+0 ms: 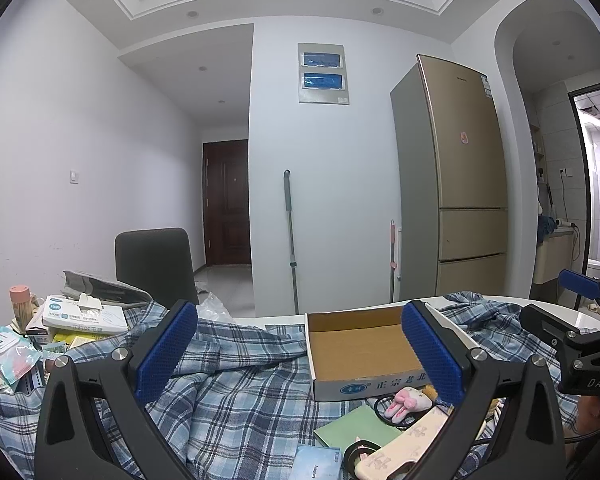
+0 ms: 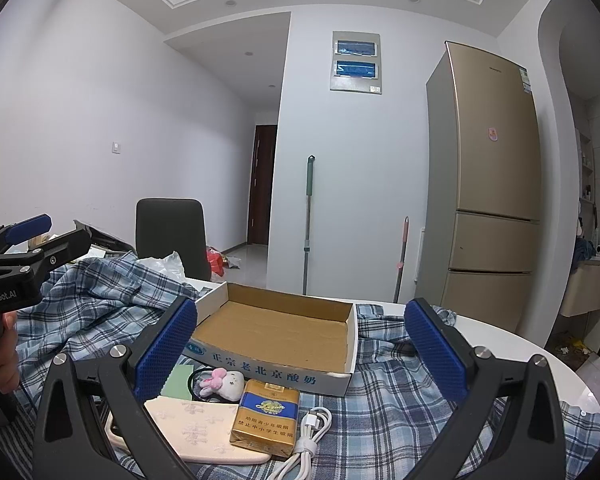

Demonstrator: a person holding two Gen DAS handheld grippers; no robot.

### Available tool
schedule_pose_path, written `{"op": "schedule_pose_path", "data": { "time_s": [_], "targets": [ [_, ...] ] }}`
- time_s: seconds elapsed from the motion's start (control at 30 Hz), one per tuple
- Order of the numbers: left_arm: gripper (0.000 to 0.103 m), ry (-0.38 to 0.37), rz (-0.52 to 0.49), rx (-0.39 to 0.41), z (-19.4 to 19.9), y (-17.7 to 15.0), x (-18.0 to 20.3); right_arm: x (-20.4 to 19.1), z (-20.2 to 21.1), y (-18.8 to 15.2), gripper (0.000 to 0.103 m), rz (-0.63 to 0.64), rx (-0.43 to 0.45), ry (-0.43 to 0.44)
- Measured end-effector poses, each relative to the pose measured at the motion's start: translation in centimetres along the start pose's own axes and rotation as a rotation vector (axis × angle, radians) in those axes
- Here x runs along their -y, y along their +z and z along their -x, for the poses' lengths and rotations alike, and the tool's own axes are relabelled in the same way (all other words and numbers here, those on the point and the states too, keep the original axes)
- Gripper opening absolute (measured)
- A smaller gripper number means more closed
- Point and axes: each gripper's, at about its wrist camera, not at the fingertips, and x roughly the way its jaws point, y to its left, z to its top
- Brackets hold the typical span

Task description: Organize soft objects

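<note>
Where plaid cloth drapes the white table, a fridge stands behind.

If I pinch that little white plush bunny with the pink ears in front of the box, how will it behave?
The plush bunny looks stuffed and small, so it should squash between the pads and feel light. Its fuzzy surface probably will not slip. It lies on a black loop against the gold pack, so either might get nudged or dragged along.
</note>
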Motion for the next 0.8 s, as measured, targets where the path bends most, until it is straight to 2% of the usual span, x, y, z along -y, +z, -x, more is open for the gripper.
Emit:
{"op": "schedule_pose_path", "data": {
  "time_s": [0.8],
  "targets": [
    [0.103, 0.0, 0.001, -0.006, -0.25, -0.05, 0.11, 0.13, -0.14, 0.02, 0.103, -0.004, -0.006, -0.005]
  ]
}}
